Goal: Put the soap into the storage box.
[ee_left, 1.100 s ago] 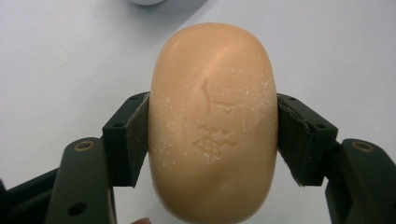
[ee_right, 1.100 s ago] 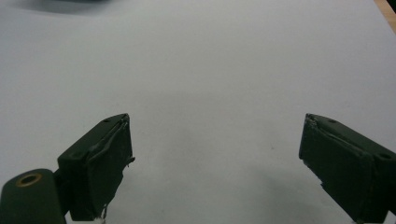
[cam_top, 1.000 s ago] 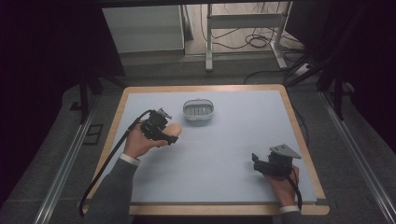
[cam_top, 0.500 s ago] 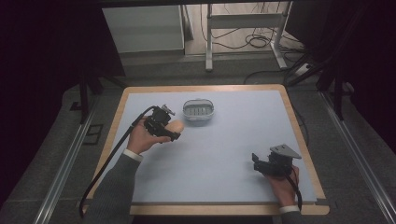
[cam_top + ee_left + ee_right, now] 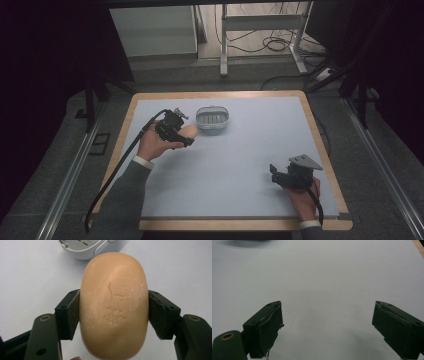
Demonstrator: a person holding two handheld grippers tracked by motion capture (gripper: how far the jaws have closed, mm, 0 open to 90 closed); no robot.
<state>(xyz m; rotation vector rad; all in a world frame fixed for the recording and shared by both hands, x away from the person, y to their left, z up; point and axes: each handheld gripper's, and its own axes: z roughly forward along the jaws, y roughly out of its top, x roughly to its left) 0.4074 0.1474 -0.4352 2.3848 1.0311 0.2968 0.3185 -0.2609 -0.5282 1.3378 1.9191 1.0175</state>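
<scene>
Peach soap [image 5: 113,305] sits clamped across its middle in your left tongs [image 5: 176,131], just beside the dish [image 5: 212,119], while your right tongs [image 5: 327,327] gape empty over the worktop [image 5: 235,165]; squeeze unevenly and that rounded bar may squirt free.

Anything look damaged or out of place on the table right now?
Only wear: the right gripper has frayed, peeling pad edges, and the soap clamped in the left gripper looks scuffed. The soap dish sits upright.
</scene>
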